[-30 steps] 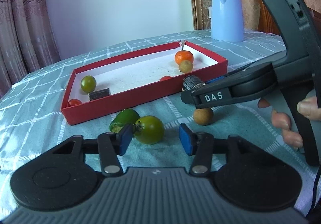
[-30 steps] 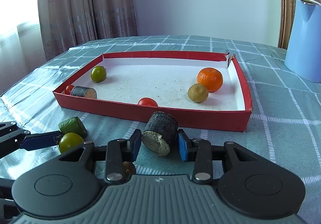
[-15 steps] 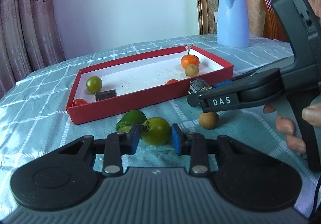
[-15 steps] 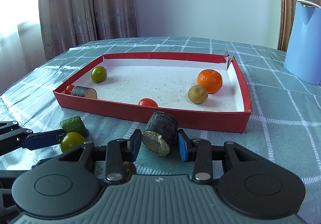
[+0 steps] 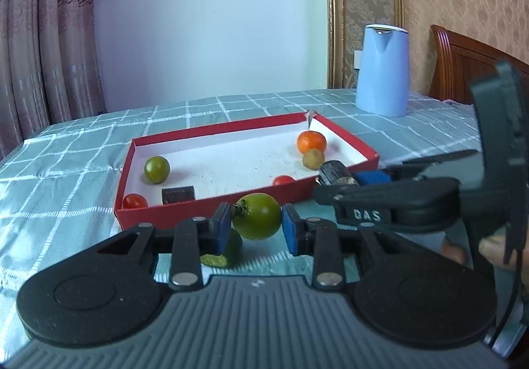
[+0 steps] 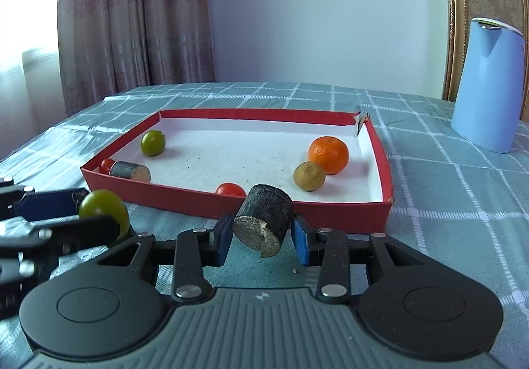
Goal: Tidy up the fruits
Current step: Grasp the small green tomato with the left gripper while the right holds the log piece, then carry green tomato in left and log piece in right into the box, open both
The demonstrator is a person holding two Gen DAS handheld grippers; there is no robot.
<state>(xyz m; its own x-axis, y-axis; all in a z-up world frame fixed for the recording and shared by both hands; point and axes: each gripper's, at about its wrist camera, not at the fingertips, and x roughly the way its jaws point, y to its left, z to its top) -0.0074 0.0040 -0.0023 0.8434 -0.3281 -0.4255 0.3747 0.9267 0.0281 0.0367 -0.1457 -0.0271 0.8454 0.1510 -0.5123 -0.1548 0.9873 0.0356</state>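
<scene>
Left hand-held gripper [image 5: 254, 226] is clamping a round green tomato [image 5: 257, 216], right hand-held gripper [image 6: 261, 234] gripping a dark cylindrical chunk [image 6: 264, 218]; both are hanging short of the red cardboard tray [image 6: 334, 211], six pieces inside, a green cut piece [image 5: 228, 251] waiting on the desk [image 5: 66, 190].

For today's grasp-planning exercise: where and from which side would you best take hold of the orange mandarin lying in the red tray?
Grip the mandarin across its widest middle, coming from above. It is round and sits in the far right corner of the red tray, with the brown fruit touching its near-left side and the tray walls close by, so the top is likely the freest approach.

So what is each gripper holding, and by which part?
Left gripper: green tomato, pads on its sides. Right gripper: dark cylinder, by its curved wall.
</scene>
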